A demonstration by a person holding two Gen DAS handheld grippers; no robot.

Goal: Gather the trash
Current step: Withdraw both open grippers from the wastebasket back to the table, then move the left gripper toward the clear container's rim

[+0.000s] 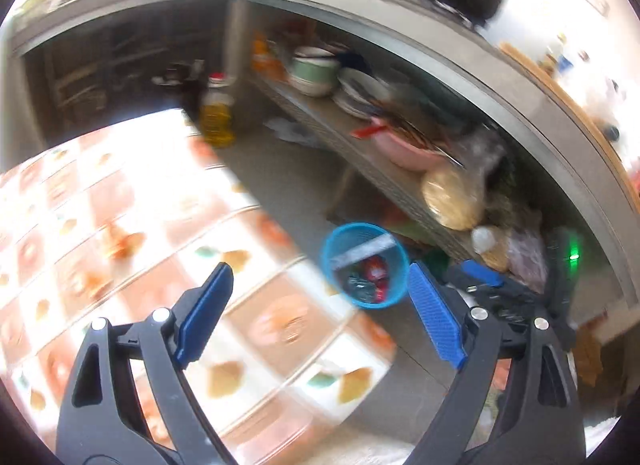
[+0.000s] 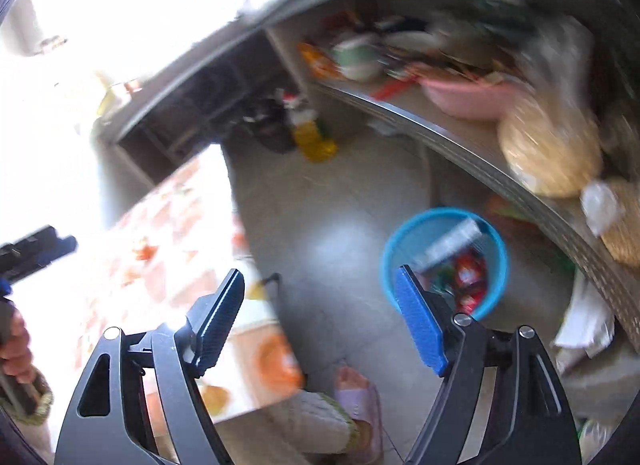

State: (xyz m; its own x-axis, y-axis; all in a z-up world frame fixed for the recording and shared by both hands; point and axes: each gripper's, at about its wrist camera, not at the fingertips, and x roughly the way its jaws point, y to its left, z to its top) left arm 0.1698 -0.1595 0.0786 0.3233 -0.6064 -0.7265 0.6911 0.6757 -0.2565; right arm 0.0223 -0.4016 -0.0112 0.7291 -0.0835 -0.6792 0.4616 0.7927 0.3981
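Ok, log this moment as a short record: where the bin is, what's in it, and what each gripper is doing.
bin: blue wastebasket on the floor, beside the shelf unit
contents: red wrappers, a grey flat piece, other scraps too blurred to name
left gripper: open, nothing between the fingers
right gripper: open, nothing between the fingers
table: patterned cloth, left of the bin

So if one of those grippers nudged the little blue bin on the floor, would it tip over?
Probably fairly easily. The blue bin looks like thin mesh plastic and holds only a few wrappers and a grey strip, so it is likely light. It stands free on the smooth floor, so a low push might slide it instead; a push at the rim would more likely tip it.
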